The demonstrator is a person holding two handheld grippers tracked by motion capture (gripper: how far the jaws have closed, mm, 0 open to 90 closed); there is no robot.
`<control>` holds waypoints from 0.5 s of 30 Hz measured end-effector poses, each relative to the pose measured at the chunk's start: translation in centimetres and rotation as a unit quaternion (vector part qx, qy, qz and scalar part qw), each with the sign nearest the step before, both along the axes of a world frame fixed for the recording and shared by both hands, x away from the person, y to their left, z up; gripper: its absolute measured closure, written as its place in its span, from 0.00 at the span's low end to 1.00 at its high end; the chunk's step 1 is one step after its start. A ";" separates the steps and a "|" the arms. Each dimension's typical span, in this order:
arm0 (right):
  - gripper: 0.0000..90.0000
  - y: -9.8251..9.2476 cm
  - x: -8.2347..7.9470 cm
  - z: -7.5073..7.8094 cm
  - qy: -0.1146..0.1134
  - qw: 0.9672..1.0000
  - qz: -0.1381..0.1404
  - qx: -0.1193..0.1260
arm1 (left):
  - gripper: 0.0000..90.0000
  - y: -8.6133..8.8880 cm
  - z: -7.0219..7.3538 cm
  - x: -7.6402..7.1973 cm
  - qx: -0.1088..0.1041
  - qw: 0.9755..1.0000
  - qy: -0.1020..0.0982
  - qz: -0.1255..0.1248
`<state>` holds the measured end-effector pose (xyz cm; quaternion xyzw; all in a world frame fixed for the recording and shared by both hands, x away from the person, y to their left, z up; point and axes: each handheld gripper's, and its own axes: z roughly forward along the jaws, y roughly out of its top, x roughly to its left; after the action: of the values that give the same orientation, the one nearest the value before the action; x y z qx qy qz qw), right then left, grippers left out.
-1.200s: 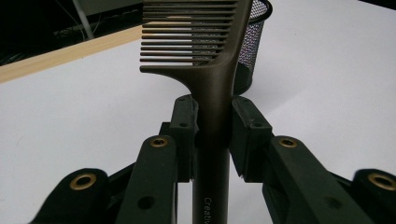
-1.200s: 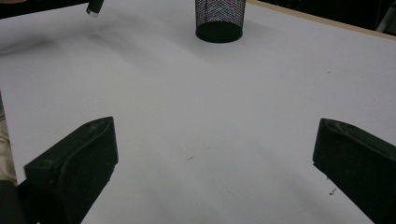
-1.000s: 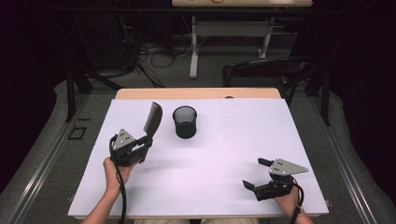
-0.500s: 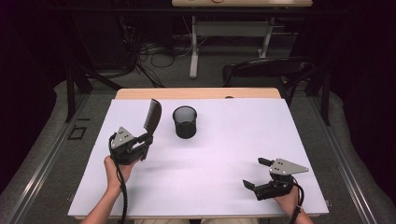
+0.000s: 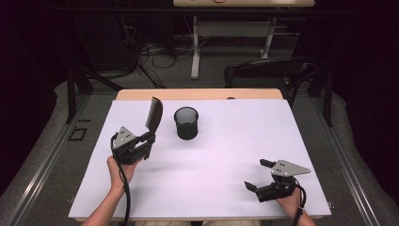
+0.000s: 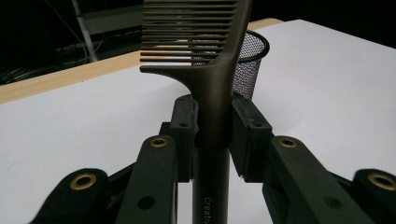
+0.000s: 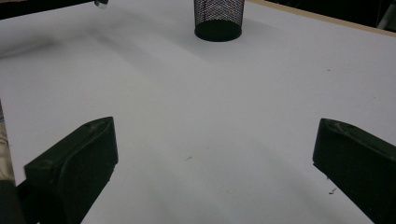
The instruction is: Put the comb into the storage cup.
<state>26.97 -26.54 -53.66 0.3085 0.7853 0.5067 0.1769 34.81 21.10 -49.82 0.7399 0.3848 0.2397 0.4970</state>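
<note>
Your left gripper (image 5: 149, 137) is clamped on the handle of a dark brown plastic comb (image 5: 154, 114); in the left gripper view the two black jaws press against the handle from either side, and the comb (image 6: 205, 60) rises upright between them with its teeth pointing away from the cup side. The comb's toothed head stands above and just ahead of your left gripper, held clear of the white table (image 5: 226, 165).

Ahead of that gripper and a little to its right stands a black wire-mesh cup (image 5: 186, 123), upright on the table, with its mouth open to the top. In the left gripper view the mesh cup (image 6: 250, 60) sits right behind the comb's spine, partly hidden by it, so the comb lies between the camera and the cup. Comb and cup are near each other but not touching.

Your right gripper (image 5: 259, 175) rests low over the near right part of the table with its jaws spread wide and nothing between them; in the right gripper view bare white surface lies between the two black jaws, and the mesh cup (image 7: 218, 18) stands well ahead across open table.

Beyond the far edge of the table you have a dark chair (image 5: 268, 70), a light-coloured desk frame (image 5: 233, 30) and loose cables on the floor (image 5: 155, 56).
</note>
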 end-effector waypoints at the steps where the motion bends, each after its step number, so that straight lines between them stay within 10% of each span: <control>1: 0.00 0.0 0.0 0.0 0.000 1.000 0.000 -0.001 | 0.81 0.0 0.0 0.0 -0.002 1.000 0.000 0.001; 15: 0.00 -0.1 0.1 0.0 0.001 1.000 -0.001 -0.003 | 0.81 -0.8 -0.1 0.8 -0.012 1.000 0.003 0.000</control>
<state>27.05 -26.68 -53.68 0.3093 0.7868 0.5038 0.1776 35.65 20.26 -49.87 0.7345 0.3887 0.2328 0.5053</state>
